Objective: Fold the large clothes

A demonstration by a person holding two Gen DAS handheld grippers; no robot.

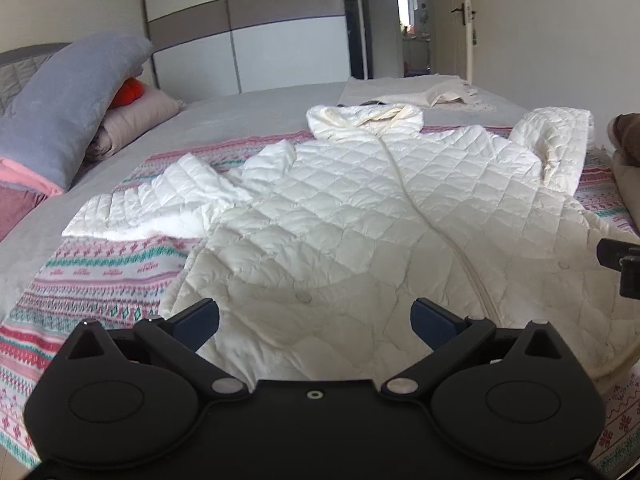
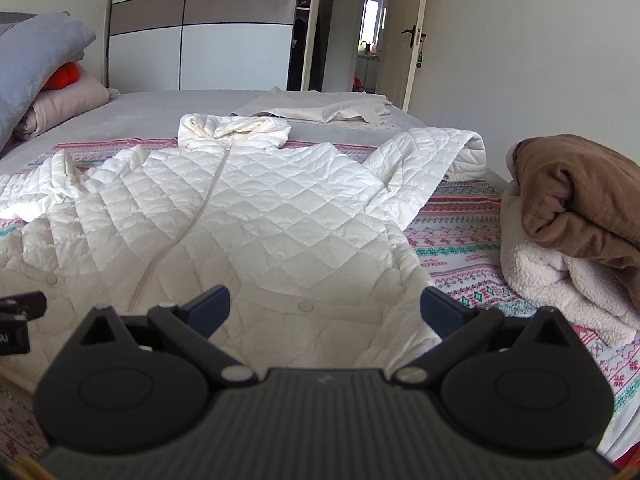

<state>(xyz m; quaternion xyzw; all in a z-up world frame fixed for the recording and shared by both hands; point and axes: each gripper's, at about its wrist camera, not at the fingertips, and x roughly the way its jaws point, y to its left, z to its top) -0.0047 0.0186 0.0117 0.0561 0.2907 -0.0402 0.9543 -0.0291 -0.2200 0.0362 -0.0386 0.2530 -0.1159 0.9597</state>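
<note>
a: report the bed and what lies on it.

b: the bed [image 1: 248,112] carries a grey sheet, and over its near part a patterned blanket [image 1: 100,264] in pink, teal and white bands. a white quilted jacket [image 1: 360,216] lies flat on that blanket, front up, zip closed, hood [image 1: 364,118] toward the far side. its two sleeves are spread outward, one to each side. the hem is nearest the cameras.

a: state of each hand-held gripper.

b: the left hand-held gripper [image 1: 316,320] has its fingers spread wide and grips nothing; it hangs just over the hem on the jacket's left half. the right hand-held gripper [image 2: 326,308] is likewise spread wide with nothing between its fingers, over the hem on the right half. whether either touches the fabric cannot be told.

a: other items on the bed.

b: at the right edge, a brown blanket [image 2: 580,196] lies folded on a white fleece one [image 2: 560,280]. at the left, a grey pillow [image 1: 68,108] leans over a beige bundle [image 1: 136,120], with an orange thing [image 1: 128,92] between them. a pale cloth [image 2: 320,110] lies flat at the far end, well apart from the jacket.

a: the room.

b: a wardrobe [image 2: 200,40] with white and taupe panels stands behind the bed. right of it, an open door [image 2: 408,40] shows a bright passage. the walls are plain and pale.
</note>
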